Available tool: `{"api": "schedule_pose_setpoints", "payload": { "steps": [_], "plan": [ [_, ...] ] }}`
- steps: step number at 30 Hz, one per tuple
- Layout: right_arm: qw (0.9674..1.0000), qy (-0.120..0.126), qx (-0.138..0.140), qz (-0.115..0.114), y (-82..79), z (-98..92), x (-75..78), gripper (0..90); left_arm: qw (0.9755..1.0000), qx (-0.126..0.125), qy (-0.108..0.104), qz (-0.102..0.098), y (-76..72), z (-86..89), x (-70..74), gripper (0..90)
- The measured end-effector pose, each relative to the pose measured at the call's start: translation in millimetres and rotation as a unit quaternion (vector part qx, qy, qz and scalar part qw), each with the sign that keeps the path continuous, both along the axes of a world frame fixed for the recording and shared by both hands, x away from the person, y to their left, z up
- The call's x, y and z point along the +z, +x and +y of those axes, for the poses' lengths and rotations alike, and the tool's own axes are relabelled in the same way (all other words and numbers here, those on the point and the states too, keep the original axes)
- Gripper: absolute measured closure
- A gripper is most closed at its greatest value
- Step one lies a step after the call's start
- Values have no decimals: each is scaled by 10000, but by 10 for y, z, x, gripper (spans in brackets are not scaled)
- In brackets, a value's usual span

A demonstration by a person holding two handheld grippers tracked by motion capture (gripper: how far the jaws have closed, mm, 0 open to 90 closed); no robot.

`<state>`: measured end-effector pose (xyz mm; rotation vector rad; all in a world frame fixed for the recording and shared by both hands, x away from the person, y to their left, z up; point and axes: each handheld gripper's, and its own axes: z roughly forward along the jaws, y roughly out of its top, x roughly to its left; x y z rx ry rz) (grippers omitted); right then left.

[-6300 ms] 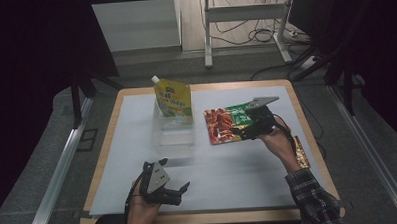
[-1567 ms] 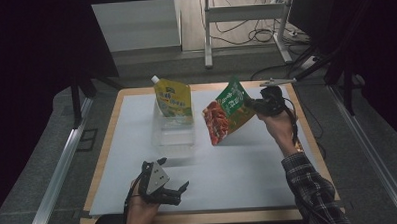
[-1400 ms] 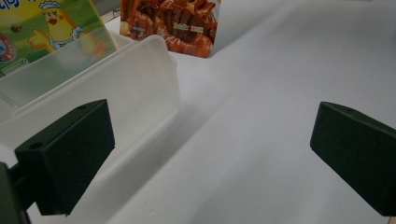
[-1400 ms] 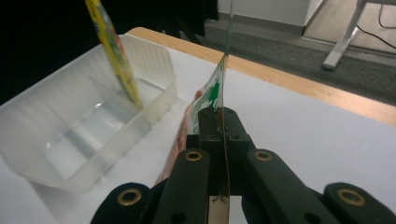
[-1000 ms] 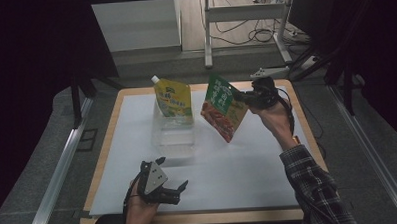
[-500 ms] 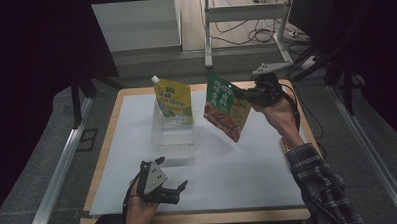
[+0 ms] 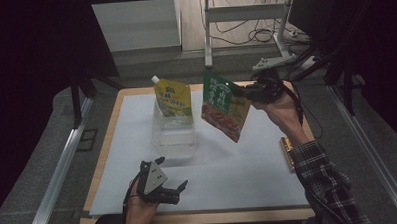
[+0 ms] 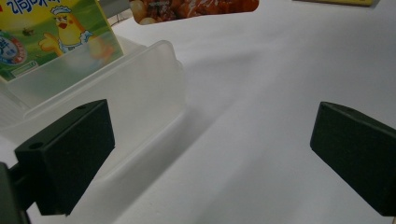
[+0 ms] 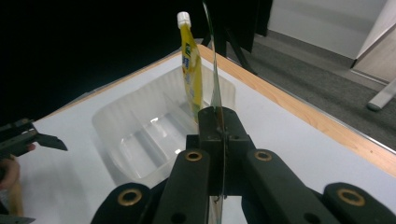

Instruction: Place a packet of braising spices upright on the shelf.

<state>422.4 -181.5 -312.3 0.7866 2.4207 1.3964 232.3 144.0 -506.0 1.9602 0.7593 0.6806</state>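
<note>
Two pouches are showing: a yellow pouch point(image 7: 173, 98) with a white cap, standing upright in the far end of the tub, and a green-and-red pouch point(image 7: 224, 106) hanging in the air just right of it. There is one clear tub point(image 7: 173, 138), sitting on one white mat point(image 7: 238, 165) that is covering the table point(image 7: 110, 140). One small dark-and-yellow bar point(image 7: 287, 151) is lying near the mat's right edge.

The right gripper point(image 7: 246, 93) is pinching the green-and-red pouch by its upper right edge, its jaws pressed together on the thin film; in the right gripper view the pouch point(image 9: 215, 70) is showing edge-on, rising straight out from between the jaws, with the yellow pouch point(image 9: 191, 65) just beyond it over the tub point(image 9: 140, 135). The right hand point(image 7: 281, 109) is raised above the far right of the table, the forearm in a plaid sleeve sloping up from the bottom right.

The left gripper point(image 7: 171, 185) is resting low at the near edge of the mat, jaws spread wide with nothing between them, pointing toward the tub point(image 8: 107, 102).
</note>
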Motion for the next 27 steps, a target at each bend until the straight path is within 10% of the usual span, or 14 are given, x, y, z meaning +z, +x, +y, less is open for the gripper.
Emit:
{"api": "schedule_pose_setpoints", "payload": {
  "steps": [27],
  "plan": [
    [9967,51,811,2,94,563,191,891,9996,150,-206,-74,-3,49,24,0]
  ]
}}
